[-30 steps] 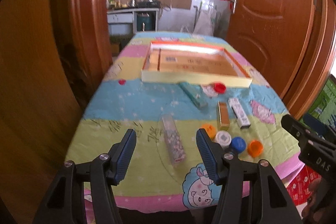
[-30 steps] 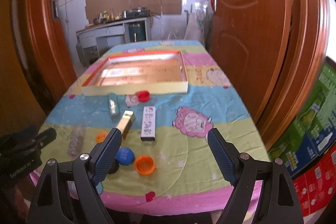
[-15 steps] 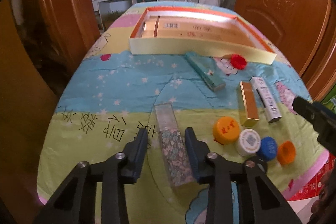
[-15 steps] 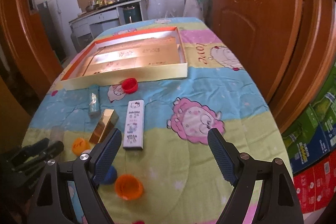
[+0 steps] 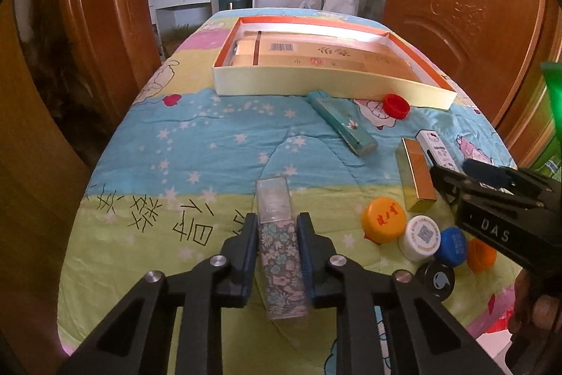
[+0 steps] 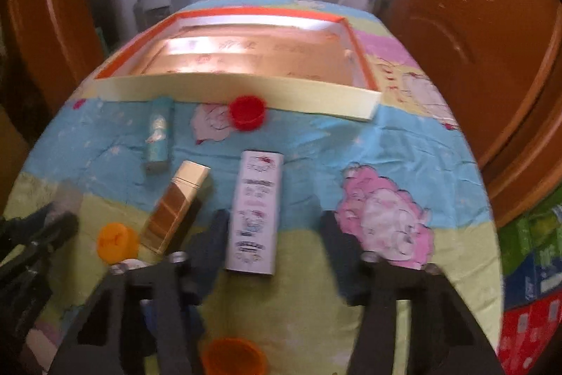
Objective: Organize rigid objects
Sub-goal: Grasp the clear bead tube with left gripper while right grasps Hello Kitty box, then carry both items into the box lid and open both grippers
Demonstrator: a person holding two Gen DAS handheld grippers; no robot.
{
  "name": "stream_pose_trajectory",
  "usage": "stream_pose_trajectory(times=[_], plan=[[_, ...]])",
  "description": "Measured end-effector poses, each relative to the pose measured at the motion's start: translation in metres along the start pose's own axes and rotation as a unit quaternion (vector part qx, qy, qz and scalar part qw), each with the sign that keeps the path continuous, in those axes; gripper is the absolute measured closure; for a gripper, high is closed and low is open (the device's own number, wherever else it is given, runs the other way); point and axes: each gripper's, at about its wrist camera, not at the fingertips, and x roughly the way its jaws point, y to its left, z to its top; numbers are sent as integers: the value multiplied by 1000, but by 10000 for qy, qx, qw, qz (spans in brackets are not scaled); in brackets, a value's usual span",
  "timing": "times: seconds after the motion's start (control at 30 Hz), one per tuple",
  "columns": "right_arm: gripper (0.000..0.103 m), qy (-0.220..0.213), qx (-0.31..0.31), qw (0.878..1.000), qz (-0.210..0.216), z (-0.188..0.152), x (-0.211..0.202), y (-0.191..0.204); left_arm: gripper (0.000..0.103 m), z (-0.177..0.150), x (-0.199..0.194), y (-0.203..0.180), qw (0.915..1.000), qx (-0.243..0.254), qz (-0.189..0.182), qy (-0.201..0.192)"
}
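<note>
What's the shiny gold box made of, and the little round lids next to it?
The gold box looks like card with a glossy metallic foil skin: sharp folded edges, mirror-like glare. It could be thin metal. The round lids, like the orange cap and white cap, look like smooth moulded plastic in solid colours.

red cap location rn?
The red cap lies on the blue band of the cloth, against the tray's near wall, right of the teal box.

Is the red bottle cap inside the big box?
No, the red cap lies on the blanket just outside the box's front wall.
</note>
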Motion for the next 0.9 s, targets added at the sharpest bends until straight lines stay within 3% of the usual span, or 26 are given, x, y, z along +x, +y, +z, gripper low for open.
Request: stream_pose_trajectory(times=[0.07, 0.4, 0.73, 0.9], plan=[[77, 1, -71, 9999, 133, 1, 0, 2, 81, 1, 0, 3, 10000, -35, -57, 4], [77, -45, 149, 9981, 602, 3, -13, -14, 83, 14, -1, 11, 9994, -83, -319, -84], [77, -338, 107, 9970, 688, 20, -42, -26, 83, 47, -19, 10, 9984, 51, -433, -352], [77, -561, -35, 9969, 542, 38, -52, -31, 83, 74, -27, 9, 9979, 166, -314, -537]])
